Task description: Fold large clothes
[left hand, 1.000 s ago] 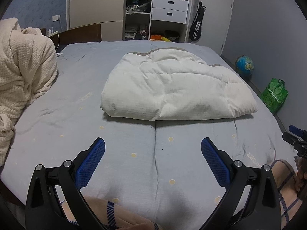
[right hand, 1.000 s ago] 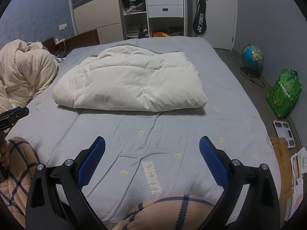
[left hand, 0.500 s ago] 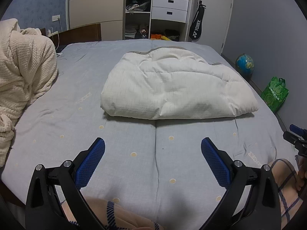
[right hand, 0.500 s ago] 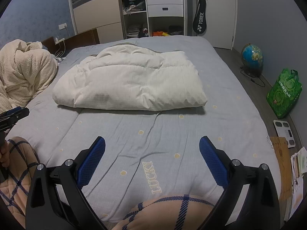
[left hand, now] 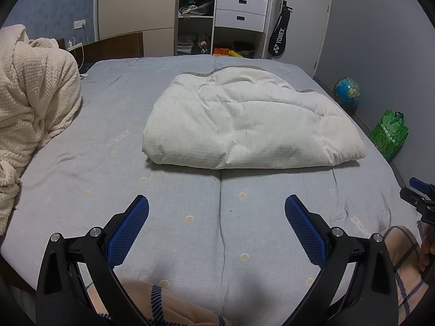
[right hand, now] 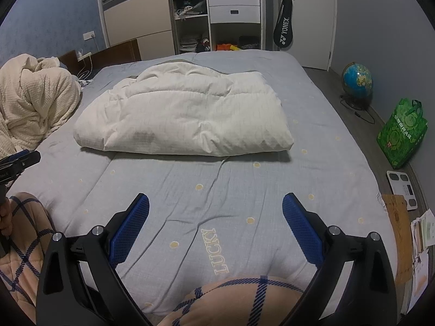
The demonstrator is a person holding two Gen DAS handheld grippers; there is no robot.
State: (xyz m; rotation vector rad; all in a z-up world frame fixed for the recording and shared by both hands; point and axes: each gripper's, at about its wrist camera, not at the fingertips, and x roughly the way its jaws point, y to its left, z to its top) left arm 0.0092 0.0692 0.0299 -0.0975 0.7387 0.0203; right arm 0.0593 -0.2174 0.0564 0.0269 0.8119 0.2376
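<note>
- My left claw [left hand: 216, 212] is spread wide and holds nothing; it hangs over the near part of the bed [left hand: 190, 198].
- My right claw [right hand: 216, 210] is spread just as wide, also holding nothing, above the bed's near edge.
- The folded white quilt [left hand: 244, 127] lies in the middle of the bed, well apart from both claws. Its long axis runs left to right across the bed, and a rounded folded edge faces me.
- At the far left a cream waffle blanket [left hand: 30, 103] sits heaped on the bed, apart from the quilt.
- The bed wears a grey-blue sheet with pale yellow dots; I read "LUCKY" [right hand: 217, 252] embroidered on it, just ahead of my right claw.
- Behind the bed stand a wardrobe [left hand: 136, 13], open shelves and a white drawer unit [left hand: 240, 13].
- A black racket bag [left hand: 278, 40] marked "YONEX" hangs beside the drawers.
- On the floor at the right are a globe [right hand: 356, 81], a green shopping bag [right hand: 402, 133] with print too small to read, and a white bathroom scale [right hand: 402, 187].
- Plaid peach fabric [right hand: 236, 298] fills the bottom of the right wrist view.
</note>
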